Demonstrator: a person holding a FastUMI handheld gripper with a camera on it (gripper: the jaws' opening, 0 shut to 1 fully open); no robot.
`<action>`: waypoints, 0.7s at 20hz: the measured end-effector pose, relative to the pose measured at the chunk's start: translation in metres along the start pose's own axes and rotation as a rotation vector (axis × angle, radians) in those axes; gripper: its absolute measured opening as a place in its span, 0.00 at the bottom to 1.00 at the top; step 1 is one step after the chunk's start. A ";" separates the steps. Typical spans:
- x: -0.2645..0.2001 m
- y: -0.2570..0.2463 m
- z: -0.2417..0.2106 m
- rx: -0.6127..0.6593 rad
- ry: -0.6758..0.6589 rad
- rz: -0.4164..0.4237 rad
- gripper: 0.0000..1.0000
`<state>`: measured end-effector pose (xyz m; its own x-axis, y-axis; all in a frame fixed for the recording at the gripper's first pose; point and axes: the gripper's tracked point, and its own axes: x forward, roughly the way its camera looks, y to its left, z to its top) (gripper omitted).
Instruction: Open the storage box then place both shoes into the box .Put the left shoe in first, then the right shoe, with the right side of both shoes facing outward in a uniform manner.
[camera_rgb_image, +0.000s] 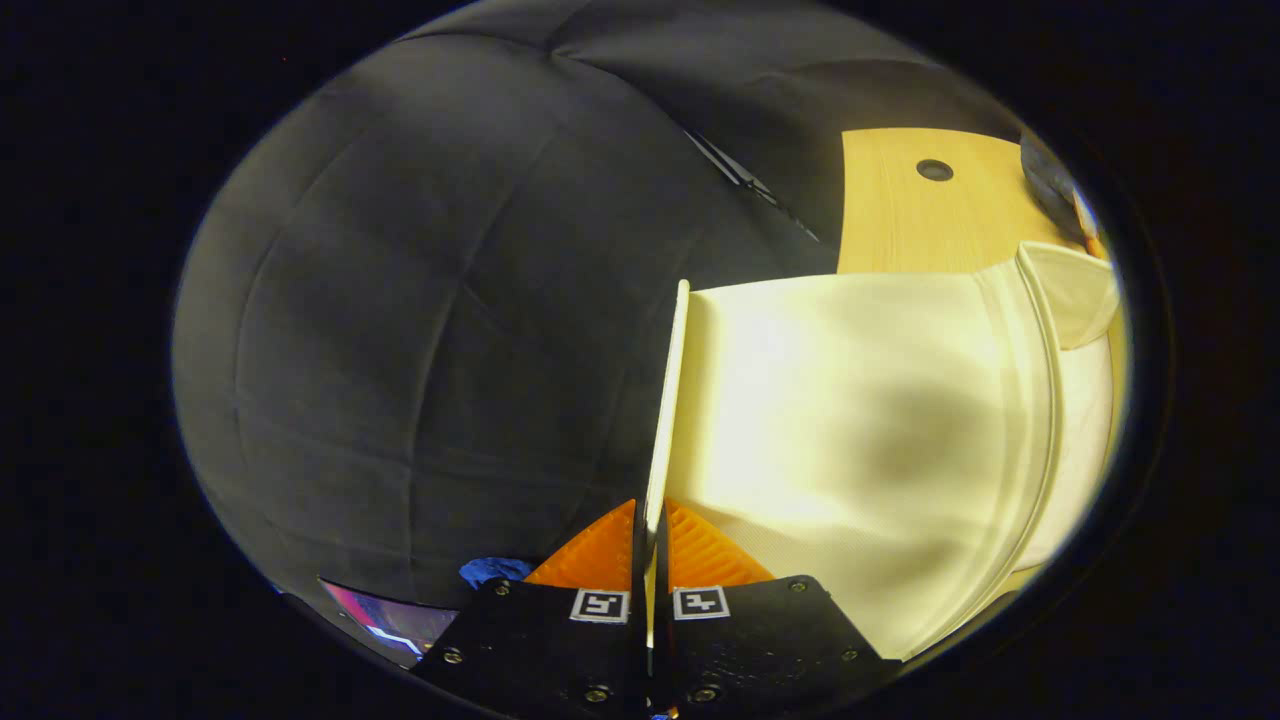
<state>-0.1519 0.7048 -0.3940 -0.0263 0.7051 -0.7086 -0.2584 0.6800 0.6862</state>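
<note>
Dark, creased booth cloth (420, 330) backs the whole scene, with a pale wooden tabletop (900, 225) carrying a small round hole (934, 169) showing beyond the box.

The cream-white plastic storage box lid (668, 400) stands edge-on, running straight ahead from between the gripper's fingers. It is a thin, flat panel, and by its look it should be light and fairly stiff, though smooth enough to slip if the hold slackens. The free edge, where it is pinched now, seems the sensible place to take it, since a swinging panel turns most easily from the edge farthest from its hinge — a judgement only, as the hinge is hidden.

The gripper (651, 545) is closed down narrow, its ribbed pads (600, 555) pressed against both faces of the lid's near edge, with no gap visible on either side. To the right of the lid spreads the cream-white storage box (860, 420) itself, its broad translucent wall and raised rim close against the gripper and stretching off toward the tabletop.

No shoe can be made out here, so the opening step appears to be in hand — the lid looks swung up, though how far open it is cannot be told.

A scrap of blue (495, 570) lies low to the left of the fingers; what it is cannot be told.
</note>
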 end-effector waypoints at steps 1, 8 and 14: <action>0.007 -0.008 0.000 -0.015 0.003 -0.022 0.02; 0.044 -0.043 -0.022 -0.092 0.042 -0.130 0.07; 0.016 -0.022 -0.006 -0.227 0.021 -0.109 0.70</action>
<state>-0.1520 0.6998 -0.4214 -0.0056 0.6245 -0.7810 -0.4707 0.6874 0.5531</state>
